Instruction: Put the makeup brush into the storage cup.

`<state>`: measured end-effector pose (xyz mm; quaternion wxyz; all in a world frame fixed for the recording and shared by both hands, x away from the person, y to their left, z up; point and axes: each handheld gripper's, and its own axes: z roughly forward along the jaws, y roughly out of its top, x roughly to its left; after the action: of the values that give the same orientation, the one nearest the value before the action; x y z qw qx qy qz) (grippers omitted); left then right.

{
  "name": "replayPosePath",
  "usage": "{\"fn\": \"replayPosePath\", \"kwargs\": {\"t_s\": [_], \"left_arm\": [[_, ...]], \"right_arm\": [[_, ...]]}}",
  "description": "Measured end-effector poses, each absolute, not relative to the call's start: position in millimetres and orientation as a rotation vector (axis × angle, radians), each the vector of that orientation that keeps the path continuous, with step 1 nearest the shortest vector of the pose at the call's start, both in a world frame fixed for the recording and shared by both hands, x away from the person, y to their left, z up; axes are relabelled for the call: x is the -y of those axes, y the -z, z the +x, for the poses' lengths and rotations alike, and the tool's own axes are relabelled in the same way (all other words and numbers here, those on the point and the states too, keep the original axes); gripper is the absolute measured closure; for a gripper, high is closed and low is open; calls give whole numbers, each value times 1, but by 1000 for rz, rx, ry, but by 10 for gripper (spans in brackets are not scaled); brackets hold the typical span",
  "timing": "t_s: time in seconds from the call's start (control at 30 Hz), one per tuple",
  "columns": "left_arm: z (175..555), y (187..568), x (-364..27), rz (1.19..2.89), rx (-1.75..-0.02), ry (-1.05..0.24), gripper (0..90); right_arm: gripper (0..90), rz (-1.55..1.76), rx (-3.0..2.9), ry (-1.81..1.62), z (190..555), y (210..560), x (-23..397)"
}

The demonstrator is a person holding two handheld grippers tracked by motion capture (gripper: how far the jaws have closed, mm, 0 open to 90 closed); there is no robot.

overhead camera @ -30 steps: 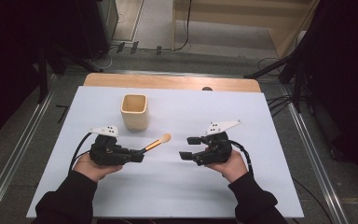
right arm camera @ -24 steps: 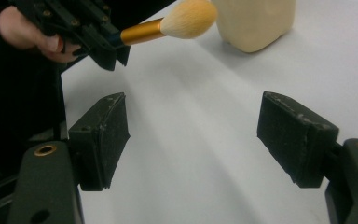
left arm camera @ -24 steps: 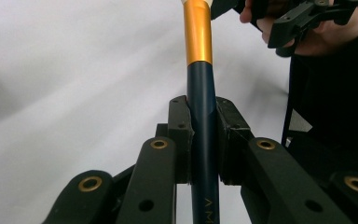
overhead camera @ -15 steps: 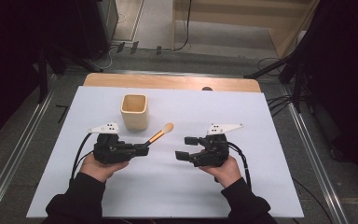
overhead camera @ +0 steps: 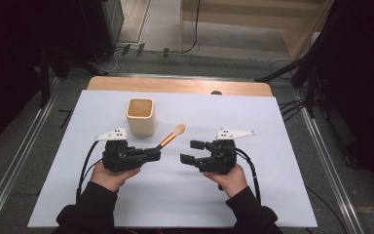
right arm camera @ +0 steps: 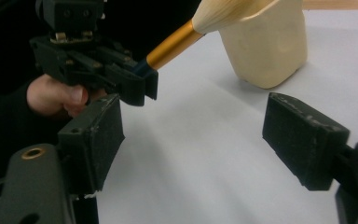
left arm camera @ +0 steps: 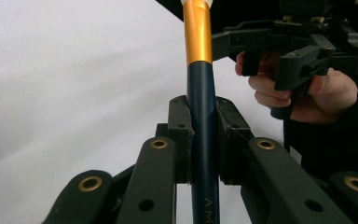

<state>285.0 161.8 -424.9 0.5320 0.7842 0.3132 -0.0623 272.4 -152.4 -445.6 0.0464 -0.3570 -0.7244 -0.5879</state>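
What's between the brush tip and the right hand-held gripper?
Nothing: in the high view, bare white table cover separates the brush from the right hand-held gripper.

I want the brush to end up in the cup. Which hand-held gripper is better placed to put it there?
Left. The left hand-held gripper is already shut on the brush, bristles angled toward the cup just beyond it. The right hand-held gripper is open, holds nothing, and sits farther from the cup.

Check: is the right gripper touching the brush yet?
Apart. The right gripper view shows the right gripper open over bare table, the brush farther off.
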Motion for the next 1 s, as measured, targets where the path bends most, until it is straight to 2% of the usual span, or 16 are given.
{"fn": "replayPosePath", "kwargs": {"t_s": [0.13, 0.43, 1.0], "left_arm": [[281, 427, -158, 1848, -748, 137, 795], [275, 434, -151, 1803, -753, 137, 795], [268, 444, -138, 1834, -720, 152, 795]], "right_arm": [[282, -1109, 2166, 1812, 272, 449, 148], [329, -1163, 2066, 1896, 271, 454, 140], [499, -1158, 1926, 1888, 274, 463, 130]]}}
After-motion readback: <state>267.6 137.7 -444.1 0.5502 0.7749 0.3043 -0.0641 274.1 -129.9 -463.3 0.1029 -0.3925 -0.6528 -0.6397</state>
